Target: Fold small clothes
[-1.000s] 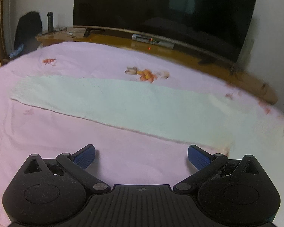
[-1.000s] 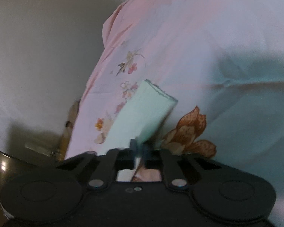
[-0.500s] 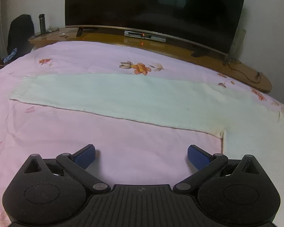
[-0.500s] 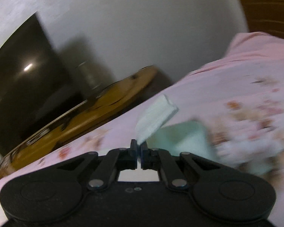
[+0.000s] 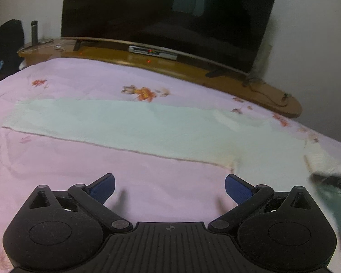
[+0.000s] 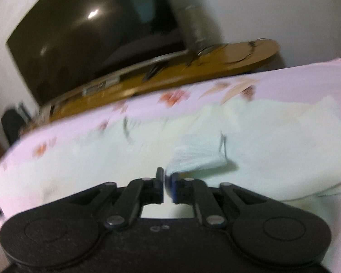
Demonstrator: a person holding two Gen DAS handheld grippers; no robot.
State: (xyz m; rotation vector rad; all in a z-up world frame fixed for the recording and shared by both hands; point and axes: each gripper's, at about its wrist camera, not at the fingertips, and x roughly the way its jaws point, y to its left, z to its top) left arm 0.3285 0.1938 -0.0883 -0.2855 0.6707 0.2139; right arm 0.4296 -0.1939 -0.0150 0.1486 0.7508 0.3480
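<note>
scene: a long pale mint-green knitted cloth (image 5: pixel 129 125) lies flat on a bed under a pink floral quilt (image 5: pixel 79 170), in front of a wide black television (image 5: pixel 166 16) on a curved wooden stand (image 5: pixel 216 77).
step in hand: judged from the task, the fold of one end over the body of the cloth is being finished, with that end being let go.
right tool: the right tool (image 6: pixel 167 182) has its jaws opening, a narrow gap between them; the doubled-over end of the cloth (image 6: pixel 200 152) sits just past its tips, and whether the pads touch it cannot be told through the blur.
left tool: the left tool (image 5: pixel 170 187) is spread wide and empty, above bare quilt on the side of the cloth away from the television.
cloth axis: the long axis runs roughly parallel to the television stand; the end nearer the black flask (image 5: pixel 34 31) lies flat, the opposite end is turned back over the strip.
next move: it likely calls for drawing the right tool clear without dragging the flap, then taking the flat end to fold it inward.
</note>
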